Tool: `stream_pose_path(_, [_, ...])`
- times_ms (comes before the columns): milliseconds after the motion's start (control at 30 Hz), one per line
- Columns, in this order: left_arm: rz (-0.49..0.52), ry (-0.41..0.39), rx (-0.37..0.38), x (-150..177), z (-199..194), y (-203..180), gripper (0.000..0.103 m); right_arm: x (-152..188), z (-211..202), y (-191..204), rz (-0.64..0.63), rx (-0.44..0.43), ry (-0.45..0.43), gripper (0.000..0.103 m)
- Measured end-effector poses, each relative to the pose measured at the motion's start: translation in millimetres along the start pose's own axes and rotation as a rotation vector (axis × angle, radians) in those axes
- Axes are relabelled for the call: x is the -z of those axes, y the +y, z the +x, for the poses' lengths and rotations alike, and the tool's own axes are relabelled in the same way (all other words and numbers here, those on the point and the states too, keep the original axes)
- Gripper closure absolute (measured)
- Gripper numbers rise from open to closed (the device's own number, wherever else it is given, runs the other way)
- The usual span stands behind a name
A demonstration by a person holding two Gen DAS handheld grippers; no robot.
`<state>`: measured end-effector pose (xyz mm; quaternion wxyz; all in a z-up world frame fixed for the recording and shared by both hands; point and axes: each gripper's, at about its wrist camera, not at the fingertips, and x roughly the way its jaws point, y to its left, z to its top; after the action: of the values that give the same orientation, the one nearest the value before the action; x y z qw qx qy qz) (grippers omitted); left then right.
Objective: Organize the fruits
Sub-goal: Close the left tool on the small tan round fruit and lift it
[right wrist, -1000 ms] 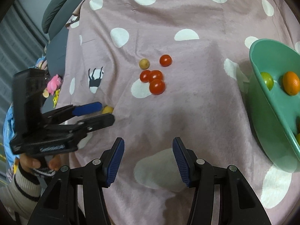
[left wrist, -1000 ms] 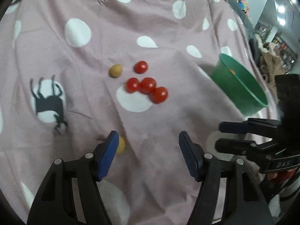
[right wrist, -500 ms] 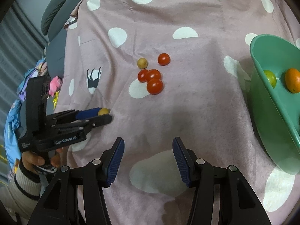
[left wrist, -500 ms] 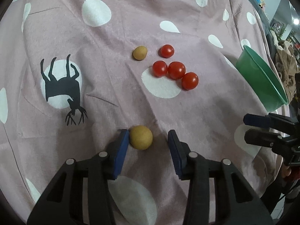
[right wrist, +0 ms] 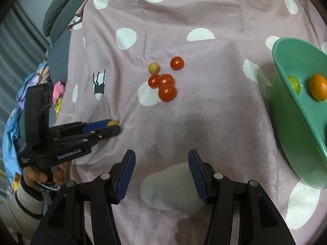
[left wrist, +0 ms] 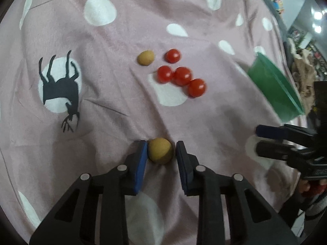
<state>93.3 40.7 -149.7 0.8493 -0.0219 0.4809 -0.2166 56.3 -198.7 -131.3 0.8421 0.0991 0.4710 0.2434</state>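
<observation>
A tan round fruit (left wrist: 160,152) lies on the pink spotted cloth (left wrist: 114,94), and my left gripper (left wrist: 161,144) is shut on it, a blue pad against each side. The right wrist view shows the same grip (right wrist: 114,126) at the cloth's left edge. Further off lie a second tan fruit (left wrist: 145,57) and several red cherry tomatoes (left wrist: 183,76). My right gripper (right wrist: 161,159) hangs open over bare cloth with nothing between its fingers. To the right, the green bowl (right wrist: 296,132) holds an orange fruit (right wrist: 317,89) and a green one (right wrist: 294,84).
A black deer print (left wrist: 59,89) marks a white spot left of the fruit. The cloth drops off at the left in the right wrist view, beside a grey cushion (right wrist: 61,10) and colourful items (right wrist: 36,77). A hand in a striped cuff (right wrist: 30,192) holds the left gripper.
The left gripper slid over the tan fruit, which was beside its left finger, and its jaws came together onto it. The right gripper stayed put.
</observation>
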Motion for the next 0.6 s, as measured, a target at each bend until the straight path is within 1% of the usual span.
stream_pose_path(100, [0.010,-0.002,-0.004,2,-1,-2,0.076,0,2,2,-0.004,0.008,0.005,0.049])
stream_pose_path(233, [-0.010,-0.002,0.032,1,-1,2,0.076,0,2,4,-0.004,0.005,0.006,0.049])
stream_pose_path(300, [-0.030,0.000,0.067,-1,0,6,0.076,1,5,6,-0.012,0.011,0.014,0.049])
stream_pose_path(367, [-0.038,0.010,0.058,-3,3,10,0.076,2,6,7,-0.014,0.015,0.016,0.049])
stream_pose_path(400, [-0.040,0.021,0.031,-3,7,11,0.079,2,6,7,-0.013,0.015,0.015,0.049])
stream_pose_path(433, [-0.035,0.018,0.024,-4,7,10,0.080,2,6,7,-0.012,0.013,0.015,0.049])
stream_pose_path(500, [-0.040,0.018,0.028,-5,7,9,0.080,3,6,8,-0.015,0.010,0.014,0.049])
stream_pose_path(600, [-0.029,0.014,0.011,-5,8,8,0.080,3,6,9,-0.023,0.014,0.017,0.049])
